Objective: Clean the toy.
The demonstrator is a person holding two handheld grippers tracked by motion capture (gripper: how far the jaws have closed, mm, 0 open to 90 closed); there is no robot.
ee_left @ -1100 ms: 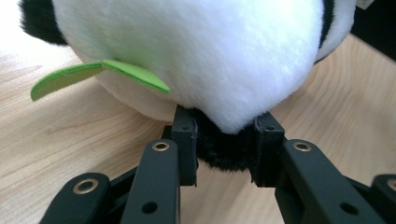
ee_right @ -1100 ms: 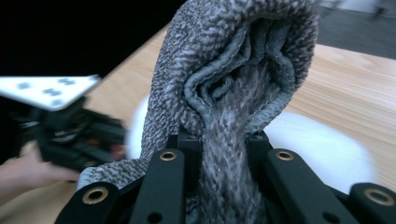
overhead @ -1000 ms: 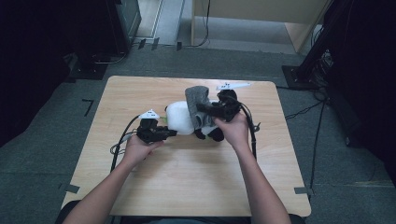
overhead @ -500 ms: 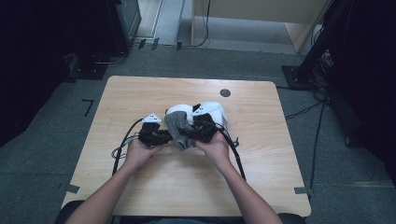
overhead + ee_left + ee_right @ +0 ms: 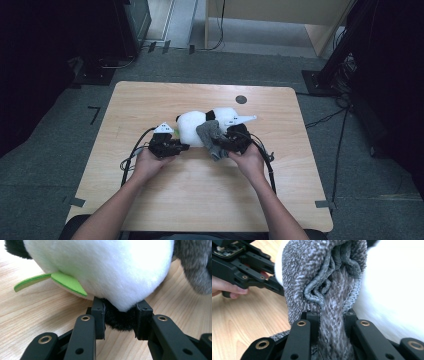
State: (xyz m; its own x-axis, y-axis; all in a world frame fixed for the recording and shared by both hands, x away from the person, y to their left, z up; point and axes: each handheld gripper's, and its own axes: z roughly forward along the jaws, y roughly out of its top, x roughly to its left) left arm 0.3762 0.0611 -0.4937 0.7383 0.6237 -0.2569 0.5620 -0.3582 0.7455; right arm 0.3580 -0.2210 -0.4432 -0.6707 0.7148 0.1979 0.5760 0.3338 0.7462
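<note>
Dressing a toy: the work in hand looks like fitting a grey knitted sock onto a plush panda; places below are given relative to the panda.
Panda: lies on its side on the wooden table, white body up, a black limb at its near end and a green felt leaf under its edge.
Left gripper: at the panda's near left end, jaws pinching the black limb, pads pressed into the fur on both sides.
Right gripper: at the panda's near right side, jaws clamped on the sock's knit, which runs up between them.
Sock: bunched against the panda's white flank, its ribbed opening gathered and folded, draped beside the body rather than around any part.
Done, as I judge it: both things are gripped and brought together, sock touching the plush.
Left: open the cuff, line it up with the held limb, and pull it on; none of the panda is inside the sock yet.
</note>
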